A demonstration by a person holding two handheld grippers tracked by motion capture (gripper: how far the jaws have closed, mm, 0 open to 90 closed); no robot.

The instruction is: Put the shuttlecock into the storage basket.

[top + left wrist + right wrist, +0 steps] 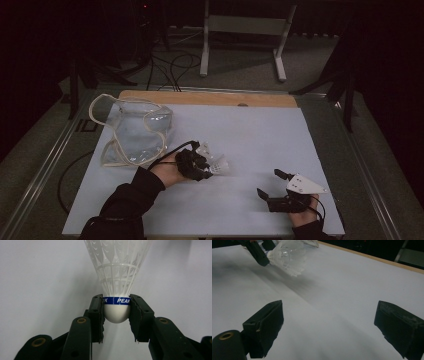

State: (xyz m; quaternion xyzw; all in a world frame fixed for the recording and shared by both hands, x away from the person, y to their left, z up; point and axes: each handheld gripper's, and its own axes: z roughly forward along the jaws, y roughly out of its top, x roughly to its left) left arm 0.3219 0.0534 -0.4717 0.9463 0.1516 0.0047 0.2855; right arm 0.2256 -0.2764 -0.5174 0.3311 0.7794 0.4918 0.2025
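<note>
Left gripper view is showing the left gripper (116, 312) pinching a shuttlecock (117, 277) by its cork, just below the blue band — likely sparing the delicate skirt, which is pointing away beyond the jaws. To its right, the right gripper (272, 186) is waiting with jaws spread, holding nothing. Behind its left, a clear bag (132, 132) is lying open — contents unclear.

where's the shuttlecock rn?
The shuttlecock is clamped by its cork base in the left claw, near the middle of the white table, just right of the clear plastic bag. The open right claw sits apart to its right.
</note>
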